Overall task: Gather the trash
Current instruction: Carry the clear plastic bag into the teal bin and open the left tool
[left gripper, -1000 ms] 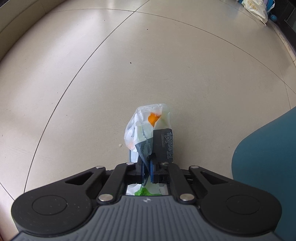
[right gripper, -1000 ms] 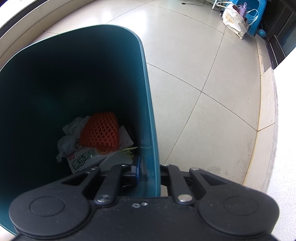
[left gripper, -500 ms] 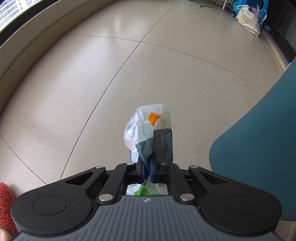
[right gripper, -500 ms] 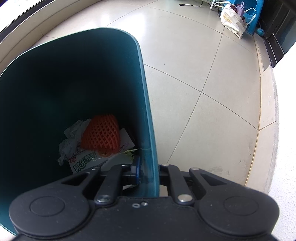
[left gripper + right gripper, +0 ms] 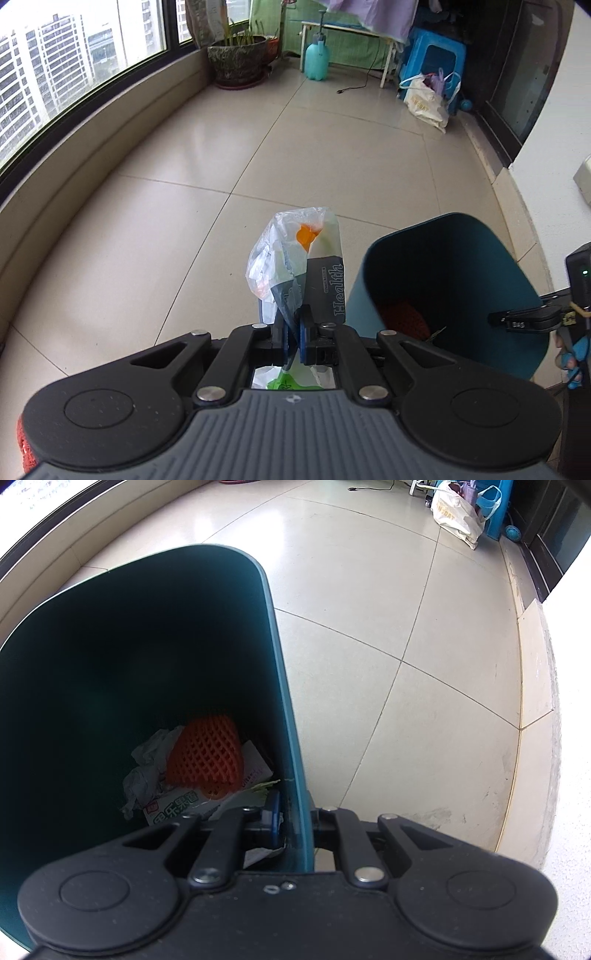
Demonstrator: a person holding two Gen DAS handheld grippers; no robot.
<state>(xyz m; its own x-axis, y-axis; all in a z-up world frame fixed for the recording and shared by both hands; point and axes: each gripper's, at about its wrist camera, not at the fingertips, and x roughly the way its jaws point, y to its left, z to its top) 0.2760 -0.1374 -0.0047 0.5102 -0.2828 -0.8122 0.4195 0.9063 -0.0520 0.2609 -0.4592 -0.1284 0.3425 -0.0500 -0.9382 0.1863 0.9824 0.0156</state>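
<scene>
Lifted and swung up, your left camera is now taking in the window, one potted plant and one teal spray bottle where half a second ago it was showing only floor tile, and the teal bin is now showing you its open mouth instead of just its side. Your left claw is squeezing its fingers together on one clear plastic bag of trash. That bag is standing up out of the grip, above the floor and just left of the bin's rim, not over the opening. Inside the bag you are carrying one orange scrap near the top and a dark wrapper reading "Health".

Your right claw is clamping the bin's near wall, one finger inside and one outside, and the bin is tilting toward the camera. Looking into that one bin, you are seeing one orange foam fruit net, crumpled white paper beside it, and one green-lettered carton lying under the net. Far off by the wall, one white shopping bag is sitting beside one blue stool.
</scene>
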